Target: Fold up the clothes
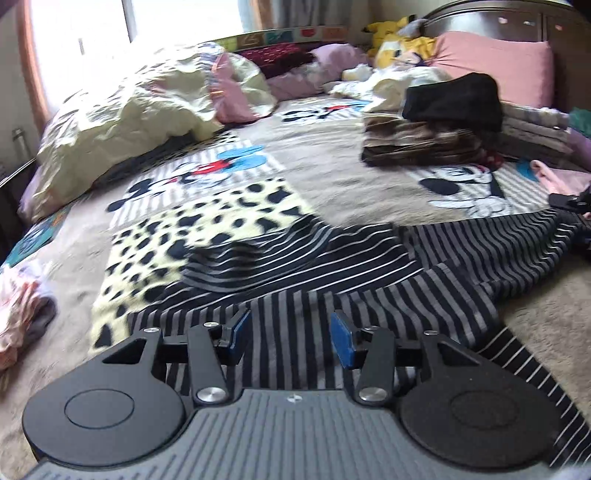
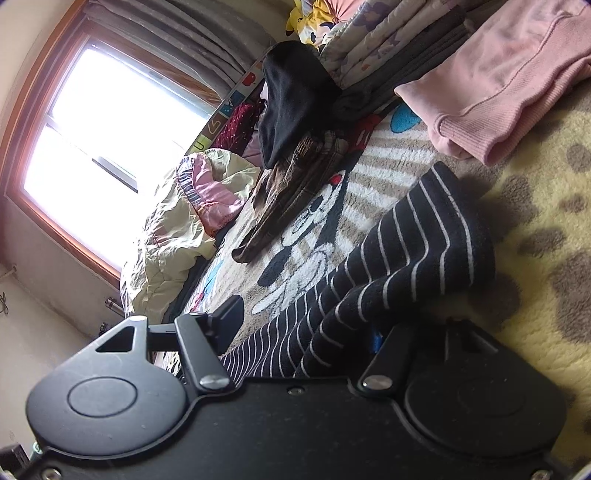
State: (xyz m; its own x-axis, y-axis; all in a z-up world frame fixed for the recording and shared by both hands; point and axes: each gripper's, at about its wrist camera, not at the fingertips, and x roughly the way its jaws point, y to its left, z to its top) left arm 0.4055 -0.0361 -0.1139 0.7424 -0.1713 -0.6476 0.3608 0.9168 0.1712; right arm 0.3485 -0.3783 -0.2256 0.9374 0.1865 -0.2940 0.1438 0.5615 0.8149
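On the bed, a striped garment [image 1: 369,258] lies spread over a patchwork blanket [image 1: 325,155] with cartoon-mouse panels and a leopard-spot panel. Dark fabric, pale stripes; rumpled, one section lapped over another.

Left gripper [image 1: 290,334]: hovers low over the near edge of the garment. Jaws apart, blue pads [image 1: 341,338] clear of each other, nothing between them. Striped cloth shows through the gap, below the fingers.

Right gripper [image 2: 303,332]: camera rolled sideways, window [image 2: 103,147] at left. A bunched fold of the garment [image 2: 399,258] runs up between the two fingers and stands out past them in a thick ridge. Left finger visible; right one mostly buried under the cloth, a sliver of blue pad showing. Jaws look closed onto the fold, gripping it. In the left view this gripper [image 1: 576,206] sits at the garment's far right edge.

Surroundings: stack of folded clothes with a black item [image 1: 454,96] on top, farther up the bed. Pink garment [image 2: 498,74] just beyond the striped fold. Cream duvet [image 1: 122,110] heaped by the window. Pink pillow [image 1: 495,62] and yellow plush toy [image 1: 391,33] at the headboard.
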